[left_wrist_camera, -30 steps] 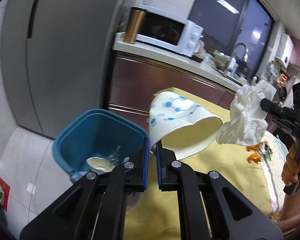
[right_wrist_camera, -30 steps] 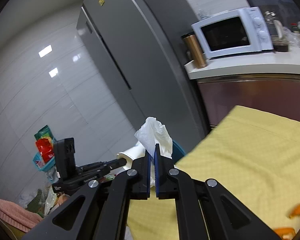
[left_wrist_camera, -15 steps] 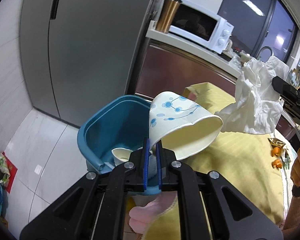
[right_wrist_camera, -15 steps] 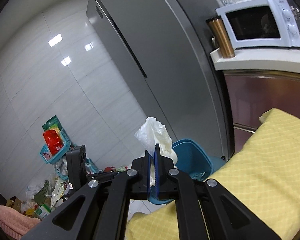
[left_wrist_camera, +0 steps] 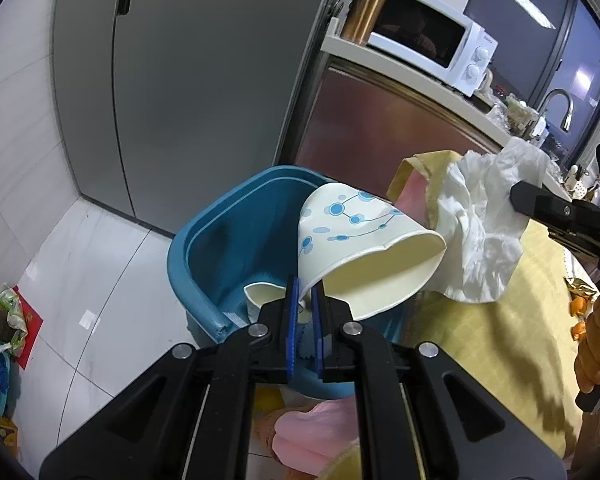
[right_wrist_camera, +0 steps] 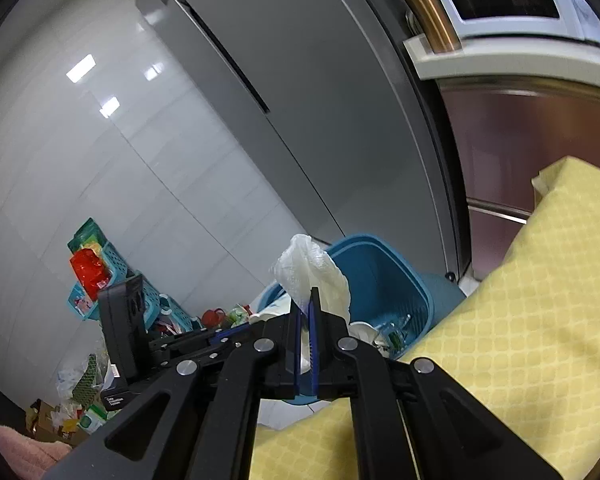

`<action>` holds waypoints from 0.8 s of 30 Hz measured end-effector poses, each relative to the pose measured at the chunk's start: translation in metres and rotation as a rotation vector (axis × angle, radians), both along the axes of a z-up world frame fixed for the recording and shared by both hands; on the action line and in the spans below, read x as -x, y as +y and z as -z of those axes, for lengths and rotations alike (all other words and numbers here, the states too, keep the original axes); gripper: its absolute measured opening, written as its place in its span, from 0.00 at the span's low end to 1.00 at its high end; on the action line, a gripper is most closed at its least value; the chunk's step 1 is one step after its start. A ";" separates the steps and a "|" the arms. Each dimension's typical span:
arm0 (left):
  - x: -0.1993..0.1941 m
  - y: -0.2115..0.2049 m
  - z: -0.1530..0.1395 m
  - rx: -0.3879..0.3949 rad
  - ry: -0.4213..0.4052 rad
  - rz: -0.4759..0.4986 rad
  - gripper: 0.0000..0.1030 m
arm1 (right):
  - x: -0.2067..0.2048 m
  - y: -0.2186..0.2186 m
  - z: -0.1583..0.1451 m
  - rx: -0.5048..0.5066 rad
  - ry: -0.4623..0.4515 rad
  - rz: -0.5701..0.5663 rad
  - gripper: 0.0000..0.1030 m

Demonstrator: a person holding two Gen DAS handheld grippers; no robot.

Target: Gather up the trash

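My left gripper [left_wrist_camera: 305, 292] is shut on a crushed white paper cup with blue dots [left_wrist_camera: 360, 248] and holds it over the open blue trash bin [left_wrist_camera: 204, 248], which has another cup [left_wrist_camera: 262, 294] inside. My right gripper [right_wrist_camera: 308, 312] is shut on a crumpled white tissue [right_wrist_camera: 312, 272]; the tissue also shows in the left wrist view [left_wrist_camera: 484, 232], hanging to the right of the cup above the table's corner. The bin also shows in the right wrist view [right_wrist_camera: 384, 280], just beyond the tissue.
A table with a yellow cloth [left_wrist_camera: 500, 340] stands right of the bin, with orange wrappers [left_wrist_camera: 578, 304] on it. A grey fridge [left_wrist_camera: 204, 72] and a counter with a microwave [left_wrist_camera: 424, 36] stand behind. Bags and baskets of clutter [right_wrist_camera: 96, 280] lie on the floor.
Both grippers have moved left off the table toward the bin, keeping their loads. The cup now hangs over the bin's opening and the tissue is closer to it.
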State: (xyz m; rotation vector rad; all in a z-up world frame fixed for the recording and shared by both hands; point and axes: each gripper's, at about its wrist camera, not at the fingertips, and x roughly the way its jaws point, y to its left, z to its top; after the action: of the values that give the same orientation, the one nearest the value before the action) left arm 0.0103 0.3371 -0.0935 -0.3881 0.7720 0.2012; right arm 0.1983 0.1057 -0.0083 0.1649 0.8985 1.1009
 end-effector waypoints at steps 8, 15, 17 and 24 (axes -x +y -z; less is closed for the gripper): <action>-0.013 0.003 0.017 0.002 0.044 -0.017 0.07 | -0.008 0.016 0.021 0.063 0.037 0.013 0.03; -0.025 0.003 0.029 0.006 0.074 -0.027 0.07 | -0.013 0.028 0.037 0.117 0.068 0.024 0.05; -0.030 0.003 0.033 0.012 0.081 -0.029 0.07 | -0.014 0.030 0.040 0.132 0.072 0.031 0.06; -0.040 0.007 0.049 0.066 0.103 -0.037 0.21 | -0.017 0.026 0.047 0.161 0.093 0.057 0.15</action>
State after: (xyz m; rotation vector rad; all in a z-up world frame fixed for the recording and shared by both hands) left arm 0.0500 0.3437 -0.1426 -0.4570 0.8747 0.2321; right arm 0.2157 0.1318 -0.0553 0.1091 1.0553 0.9696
